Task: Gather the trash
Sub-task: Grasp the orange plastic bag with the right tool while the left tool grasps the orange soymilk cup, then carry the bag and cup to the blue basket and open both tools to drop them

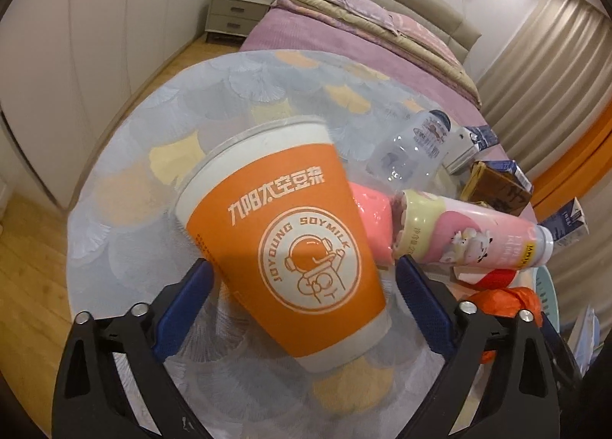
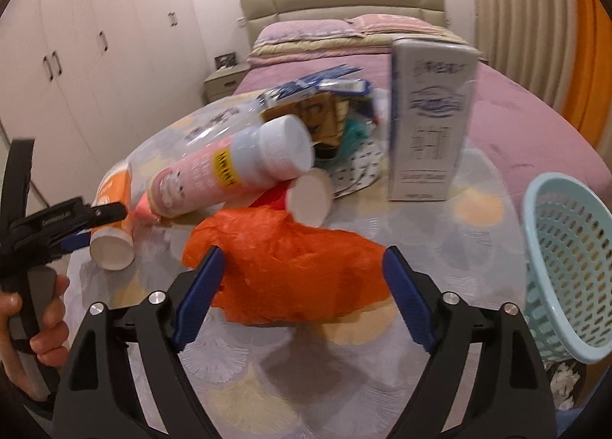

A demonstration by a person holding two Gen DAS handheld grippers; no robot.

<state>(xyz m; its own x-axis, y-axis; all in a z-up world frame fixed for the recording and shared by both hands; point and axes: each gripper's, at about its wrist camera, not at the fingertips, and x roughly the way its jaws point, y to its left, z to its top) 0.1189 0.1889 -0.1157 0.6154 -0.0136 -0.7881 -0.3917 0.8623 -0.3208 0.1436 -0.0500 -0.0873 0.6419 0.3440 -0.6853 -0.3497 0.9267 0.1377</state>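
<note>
An orange soy-milk paper cup (image 1: 290,240) lies on its side on the round table (image 1: 153,133). My left gripper (image 1: 302,265) is open with the cup between its blue pads (image 1: 183,305); the left pad is at the cup's wall and the right pad stands a little off it. A crumpled orange plastic bag (image 2: 290,270) lies between the tips of my open right gripper (image 2: 303,251), with no pad pressing it. The right wrist view shows the left gripper (image 2: 99,226) at the far left beside the cup (image 2: 113,243), held by a hand (image 2: 42,305).
A pink bottle (image 2: 229,175) rests across a clear plastic bottle (image 1: 413,148) and a small white-bottomed cup (image 2: 310,198). A white carton (image 2: 432,121) stands upright behind, near flattened cartons (image 1: 493,190). A light blue basket (image 2: 562,266) leans at the table's right edge. A bed (image 1: 344,37) lies beyond.
</note>
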